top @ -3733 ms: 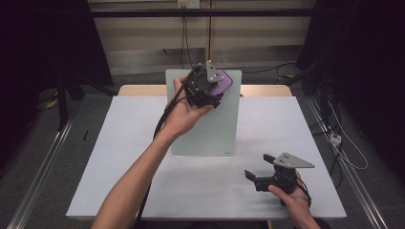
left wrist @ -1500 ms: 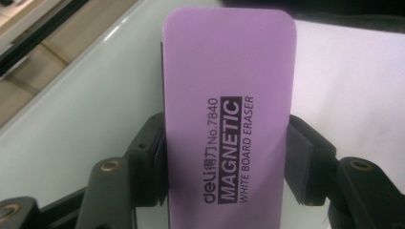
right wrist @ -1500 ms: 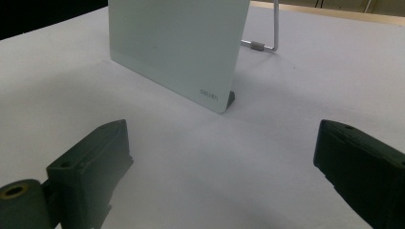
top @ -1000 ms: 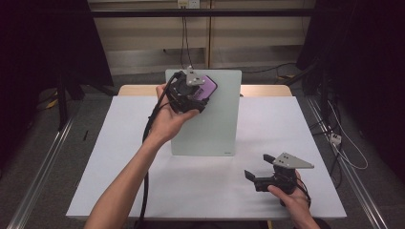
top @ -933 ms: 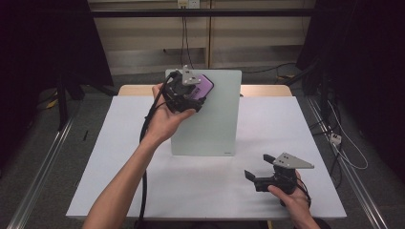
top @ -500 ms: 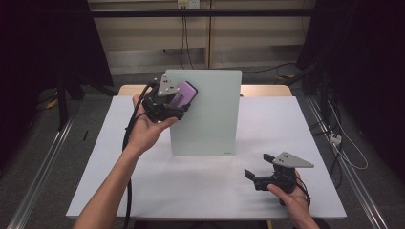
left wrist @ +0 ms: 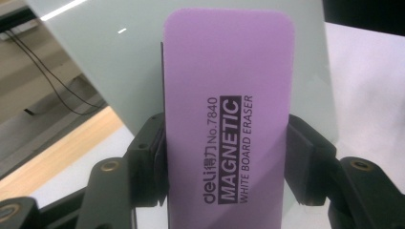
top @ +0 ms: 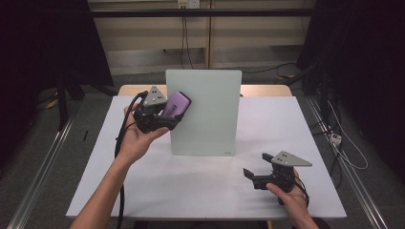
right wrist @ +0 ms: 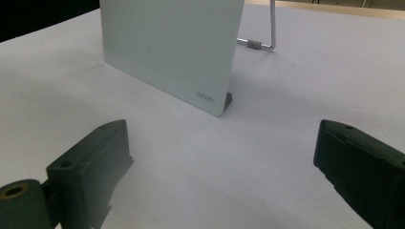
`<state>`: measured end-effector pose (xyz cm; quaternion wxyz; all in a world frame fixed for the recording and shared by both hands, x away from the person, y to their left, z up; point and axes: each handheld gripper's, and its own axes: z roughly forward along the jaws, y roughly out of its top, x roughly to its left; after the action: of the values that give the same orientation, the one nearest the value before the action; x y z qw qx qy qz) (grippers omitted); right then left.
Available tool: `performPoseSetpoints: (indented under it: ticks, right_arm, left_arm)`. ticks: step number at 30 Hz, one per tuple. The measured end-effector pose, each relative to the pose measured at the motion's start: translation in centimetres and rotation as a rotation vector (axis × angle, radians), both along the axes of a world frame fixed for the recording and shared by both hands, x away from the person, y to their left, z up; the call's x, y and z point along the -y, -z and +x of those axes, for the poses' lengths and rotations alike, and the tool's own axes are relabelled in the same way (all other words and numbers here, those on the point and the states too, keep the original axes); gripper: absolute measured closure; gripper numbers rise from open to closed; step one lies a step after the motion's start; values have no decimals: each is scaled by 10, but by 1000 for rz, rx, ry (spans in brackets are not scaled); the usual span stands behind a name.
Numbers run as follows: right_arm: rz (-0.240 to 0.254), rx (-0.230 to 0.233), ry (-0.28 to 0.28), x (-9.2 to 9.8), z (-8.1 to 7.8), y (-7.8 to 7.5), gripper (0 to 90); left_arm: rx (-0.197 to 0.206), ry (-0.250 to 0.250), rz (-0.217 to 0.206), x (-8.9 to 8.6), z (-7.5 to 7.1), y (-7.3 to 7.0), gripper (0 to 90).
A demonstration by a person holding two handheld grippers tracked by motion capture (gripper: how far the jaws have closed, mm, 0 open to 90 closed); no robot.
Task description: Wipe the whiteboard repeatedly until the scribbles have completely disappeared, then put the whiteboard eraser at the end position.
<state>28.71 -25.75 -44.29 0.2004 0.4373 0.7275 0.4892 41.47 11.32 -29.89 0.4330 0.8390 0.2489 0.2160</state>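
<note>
Purple eraser (left wrist: 227, 119) clamped between jaws of left tool (top: 157, 114), held in air at upper left edge of upright glass board (top: 205, 109); contact with board unclear. Board stands mid-surface on wire stand (right wrist: 260, 43). White surface (top: 205, 191) covers wooden top, strip of wood showing at far edge. Right tool (top: 267, 174) rests low on surface near right front, jaws apart, nothing between. Room dark at both sides; pale back wall with cables hanging; grey floor with metal rails.
</note>
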Motion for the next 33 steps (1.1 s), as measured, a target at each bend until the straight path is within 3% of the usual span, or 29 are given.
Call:
performPoseSetpoints:
  ticks: [5, 10, 12, 16, 21, 25, 28, 30, 33]
  right_arm:
    - [-8, 5, -3, 2, -2, 0, 49]
    - [0, 6, -1, 2, -4, -1, 49]
    - [-1, 8, -2, 2, -4, -1, 49]
    - [7, 5, -1, 2, -3, -1, 50]
    - [7, 2, 5, 2, -2, -1, 50]
    - [11, -2, 5, 1, -2, 0, 50]
    - [9, 2, 0, 1, -3, -1, 50]
    - [2, 5, -5, 2, -3, -1, 49]
    - [5, 5, -10, 2, -4, -1, 49]
  left_arm:
    - [-6, 25, 5, 2, -10, 1, 410]
    - [-24, 40, -54, 0, -18, 6, 410]
    - [-42, 34, -19, 1, -18, 9, 410]
    - [-73, 37, -13, -2, -18, 17, 410]
    - [-117, 74, 27, 2, -17, 29, 410]
    - [-154, 98, 35, 7, -16, 34, 410]
    - [-153, 99, 64, 10, -17, 34, 410]
    - [-159, 126, 64, 12, -18, 36, 410]
    - [-167, 143, 101, 17, -21, 39, 410]
